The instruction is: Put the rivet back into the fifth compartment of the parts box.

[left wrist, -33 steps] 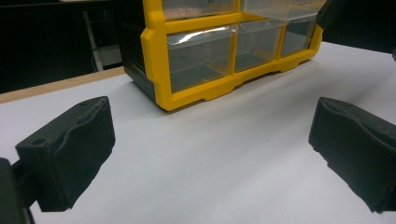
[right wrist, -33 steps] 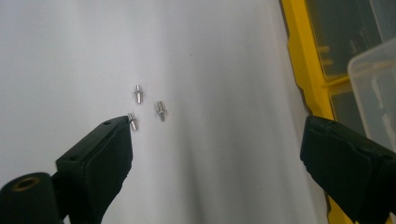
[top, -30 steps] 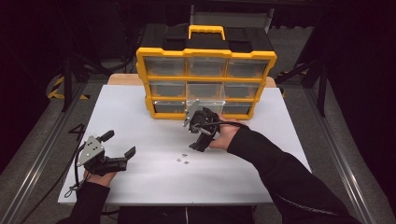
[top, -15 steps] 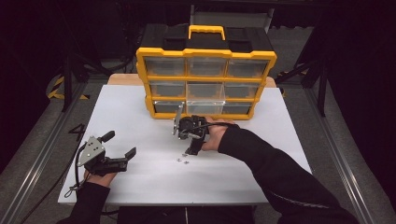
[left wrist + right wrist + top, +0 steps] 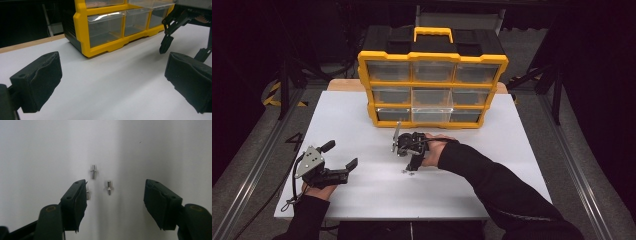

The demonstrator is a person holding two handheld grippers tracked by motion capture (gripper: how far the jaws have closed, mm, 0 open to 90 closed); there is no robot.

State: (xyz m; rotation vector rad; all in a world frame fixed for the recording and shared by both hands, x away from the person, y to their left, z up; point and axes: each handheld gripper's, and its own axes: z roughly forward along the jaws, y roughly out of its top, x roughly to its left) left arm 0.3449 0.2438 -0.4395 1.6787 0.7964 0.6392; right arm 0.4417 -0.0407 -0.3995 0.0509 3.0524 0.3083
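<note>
3 small metal pins (image 5: 109, 187) lie on the white table (image 5: 362, 120), near its middle and in front of the yellow drawer organiser (image 5: 432, 85). In the right gripper view 2 of them lie in plain sight between the jaws, while the 3rd (image 5: 88, 194) is half hidden behind the left-hand jaw pad, just beside it; whether it touches the pad cannot be told. From the high view the pins are only tiny specks (image 5: 408, 171) below the right gripper's tips.

The right gripper (image 5: 115, 202) points down at the table with its jaws spread wide over the pins, holding nothing. The right hand (image 5: 434, 150) grips it from the side.

The organiser stands at the far side of the table with 9 clear drawers in 3 rows of 3 and a yellow handle (image 5: 433, 33) on top. The bottom-row drawers (image 5: 106, 27) seen in the left gripper view look empty, though glare on the plastic makes this uncertain; contents of the upper rows cannot be made out.

The left gripper (image 5: 343, 156) rests near the table's front left corner, jaws spread apart and empty, held by the left hand (image 5: 319, 190). Its own view cuts off the organiser's top and shows the right gripper's tip (image 5: 166, 45) at the upper right.
</note>
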